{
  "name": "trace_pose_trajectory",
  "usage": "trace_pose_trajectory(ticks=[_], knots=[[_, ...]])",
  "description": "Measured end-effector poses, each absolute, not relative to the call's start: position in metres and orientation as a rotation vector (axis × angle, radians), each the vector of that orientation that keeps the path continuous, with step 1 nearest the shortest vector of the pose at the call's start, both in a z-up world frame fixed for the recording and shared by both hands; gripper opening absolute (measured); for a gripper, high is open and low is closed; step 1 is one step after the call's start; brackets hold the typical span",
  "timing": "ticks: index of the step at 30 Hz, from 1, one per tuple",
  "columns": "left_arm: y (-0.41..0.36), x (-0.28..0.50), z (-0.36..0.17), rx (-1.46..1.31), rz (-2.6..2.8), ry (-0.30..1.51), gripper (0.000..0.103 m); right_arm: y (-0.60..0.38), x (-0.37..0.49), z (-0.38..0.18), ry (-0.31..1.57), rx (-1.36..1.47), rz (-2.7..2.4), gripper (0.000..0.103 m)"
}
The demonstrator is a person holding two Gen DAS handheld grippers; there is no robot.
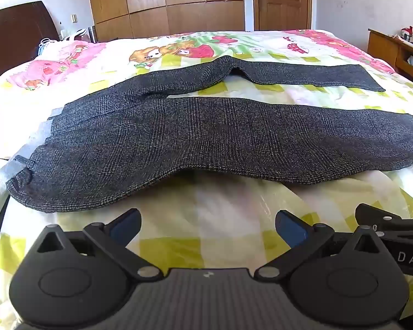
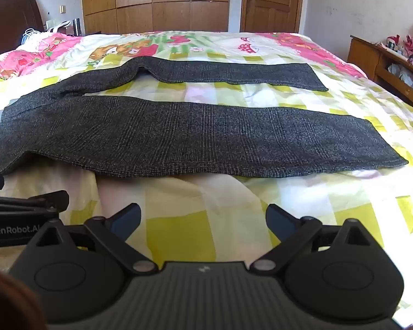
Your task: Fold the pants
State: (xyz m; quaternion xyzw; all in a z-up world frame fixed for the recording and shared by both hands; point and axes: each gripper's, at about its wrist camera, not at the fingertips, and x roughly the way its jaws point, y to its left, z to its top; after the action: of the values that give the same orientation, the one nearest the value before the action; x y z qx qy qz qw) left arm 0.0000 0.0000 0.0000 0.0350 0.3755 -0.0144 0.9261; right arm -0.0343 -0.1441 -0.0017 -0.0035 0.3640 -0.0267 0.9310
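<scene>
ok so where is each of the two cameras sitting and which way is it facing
Left wrist view: sits on the left gripper, angled down across the bed at the waist end of the dark pants; its own open fingers show, with part of the right gripper at the right edge.
Right wrist view: sits on the right gripper, same heading, looking at the leg ends; its open fingers show, with part of the left gripper at the left edge.
Shared: pants, bed, wardrobe, door.
</scene>
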Motion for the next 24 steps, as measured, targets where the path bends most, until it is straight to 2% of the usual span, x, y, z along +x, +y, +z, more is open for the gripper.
trace_pose_trajectory(ticks=[24], knots=[[0.0029,0.0018,-0.0046,0.076,-0.023,0.781,0.103,-0.1401,-0.0325,-0.0058,0.752,-0.007,-0.05,0.095]])
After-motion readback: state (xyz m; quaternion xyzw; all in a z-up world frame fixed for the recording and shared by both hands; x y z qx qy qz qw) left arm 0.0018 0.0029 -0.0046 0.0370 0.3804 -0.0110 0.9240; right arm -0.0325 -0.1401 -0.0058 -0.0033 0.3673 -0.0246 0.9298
